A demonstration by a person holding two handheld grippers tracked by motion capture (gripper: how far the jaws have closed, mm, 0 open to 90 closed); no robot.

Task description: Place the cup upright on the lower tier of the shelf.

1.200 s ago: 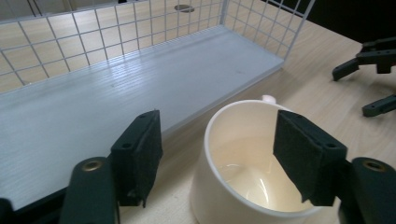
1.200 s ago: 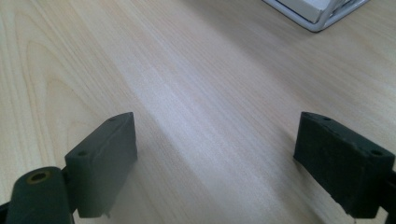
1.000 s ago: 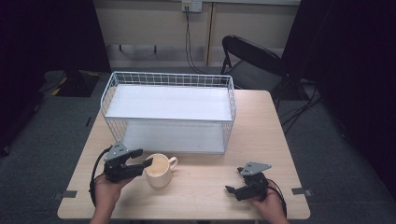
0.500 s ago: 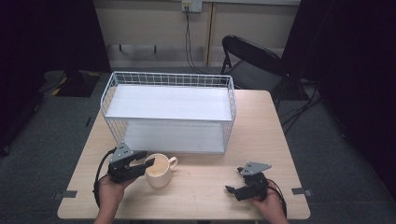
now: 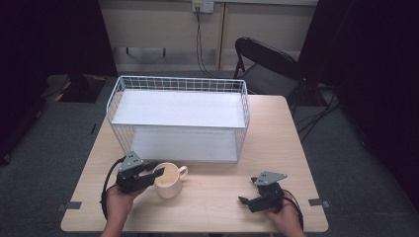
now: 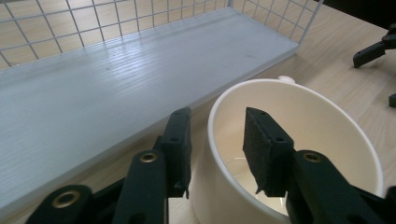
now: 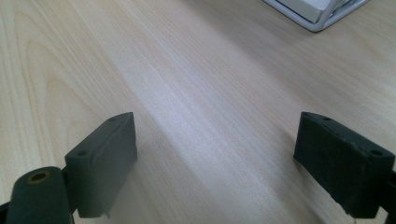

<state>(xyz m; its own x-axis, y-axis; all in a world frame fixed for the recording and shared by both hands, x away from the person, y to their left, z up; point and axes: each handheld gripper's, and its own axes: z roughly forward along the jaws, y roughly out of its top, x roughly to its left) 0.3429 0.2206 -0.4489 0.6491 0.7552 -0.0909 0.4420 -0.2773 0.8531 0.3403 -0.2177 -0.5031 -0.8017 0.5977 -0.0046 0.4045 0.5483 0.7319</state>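
A cream mug [image 5: 169, 180] stands upright and empty on the wooden table [image 5: 276, 133], handle pointing right, just in front of the white wire rack [image 5: 178, 79]. My left gripper [image 5: 157, 172] is open across the mug's near-left rim. In the left gripper view one jaw is outside the mug [image 6: 299, 140] wall and the other inside, each with a small gap to the rim; left gripper [image 6: 217, 135]. My right gripper [image 5: 247, 190] rests low at the front right of the table, open wide over bare wood; right gripper [image 7: 215, 140].
The two-level rack's lower white board [image 6: 116, 84] lies directly behind the mug, and its corner [image 7: 322, 14] shows in the right gripper view. A black folding chair [image 5: 267, 59] stands beyond the table's far right corner. Tape marks [image 5: 73, 205] sit at the front edge.
My left gripper has slid a little right toward the mug, so its jaws now straddle the rim. The mug and the right gripper have stayed put.
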